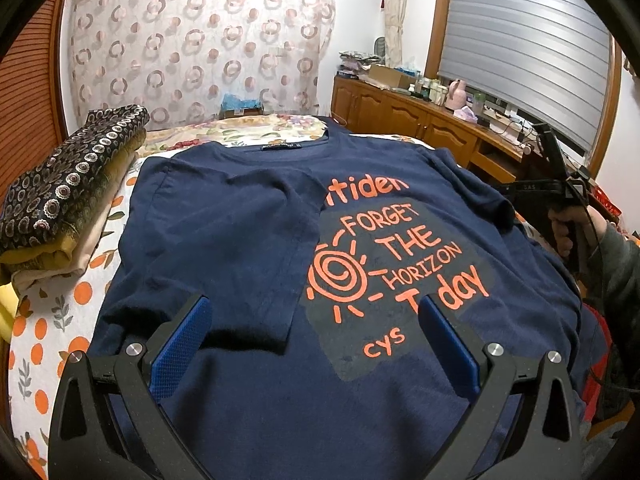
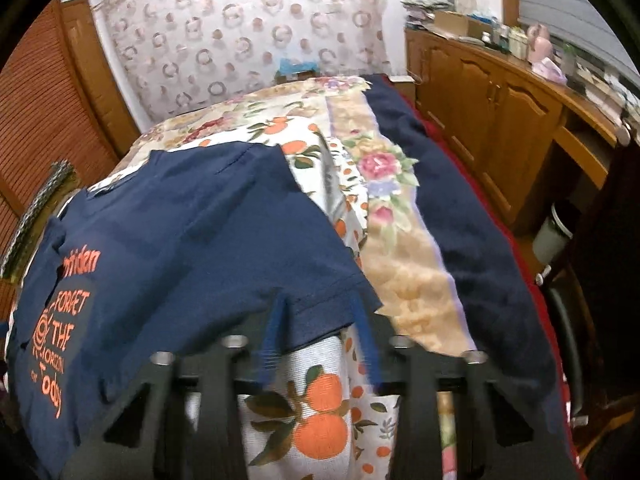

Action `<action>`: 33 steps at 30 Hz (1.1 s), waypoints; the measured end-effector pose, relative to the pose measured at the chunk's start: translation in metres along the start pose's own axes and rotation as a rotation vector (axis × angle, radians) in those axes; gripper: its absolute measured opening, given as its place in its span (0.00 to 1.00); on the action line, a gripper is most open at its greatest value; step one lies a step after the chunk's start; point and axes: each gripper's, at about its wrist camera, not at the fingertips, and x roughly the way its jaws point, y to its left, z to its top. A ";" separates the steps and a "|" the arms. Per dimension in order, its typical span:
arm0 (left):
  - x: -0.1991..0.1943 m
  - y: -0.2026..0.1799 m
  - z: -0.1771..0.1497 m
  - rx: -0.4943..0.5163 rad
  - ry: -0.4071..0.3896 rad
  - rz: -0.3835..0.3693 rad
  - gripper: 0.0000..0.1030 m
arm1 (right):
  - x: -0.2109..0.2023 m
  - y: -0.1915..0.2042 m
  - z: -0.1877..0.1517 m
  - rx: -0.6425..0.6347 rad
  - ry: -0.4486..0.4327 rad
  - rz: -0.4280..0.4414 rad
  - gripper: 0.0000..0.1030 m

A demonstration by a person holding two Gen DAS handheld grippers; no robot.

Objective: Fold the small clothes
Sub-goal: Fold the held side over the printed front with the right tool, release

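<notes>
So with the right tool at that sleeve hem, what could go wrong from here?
1. The right tool seems to pinch only the sleeve hem's edge, so the fabric may slip out mid-fold.
2. The left tool hovers open above the navy T-shirt, pinning nothing, so pulling the sleeve could drag the shirt across the orange-print sheet.

Navy blue cotton T-shirt (image 1: 248, 216) (image 2: 192, 248), orange print on dark patch ("FORGET THE HORIZON Today", spiral sun), front up, spread flat on bed. One sleeve folded inward over chest, covering start of top word. Opposite sleeve hem lifted (bed cover visible beneath). Collar at far end.
</notes>
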 end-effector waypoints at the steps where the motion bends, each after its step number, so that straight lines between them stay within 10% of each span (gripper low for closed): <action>1: 0.000 0.000 0.000 0.001 0.000 0.000 1.00 | -0.001 0.006 -0.001 -0.031 -0.010 -0.009 0.06; 12: -0.002 0.001 0.000 0.001 -0.004 -0.001 1.00 | -0.047 0.064 0.010 -0.197 -0.140 0.010 0.01; 14: -0.002 0.001 0.000 0.003 -0.003 -0.003 1.00 | -0.040 0.059 0.007 -0.175 -0.116 -0.024 0.08; 16: -0.002 0.000 0.000 0.006 -0.002 -0.006 1.00 | -0.027 0.048 0.003 -0.142 -0.078 -0.057 0.39; 19: -0.002 0.000 -0.001 0.006 0.000 -0.007 1.00 | -0.010 0.030 -0.001 -0.080 -0.023 -0.063 0.49; 29: 0.000 -0.004 -0.003 0.015 0.011 -0.006 1.00 | 0.003 -0.009 -0.006 0.122 0.048 0.076 0.50; 33: 0.000 -0.004 -0.002 0.012 0.010 -0.006 1.00 | -0.006 -0.010 -0.005 0.077 0.033 0.099 0.17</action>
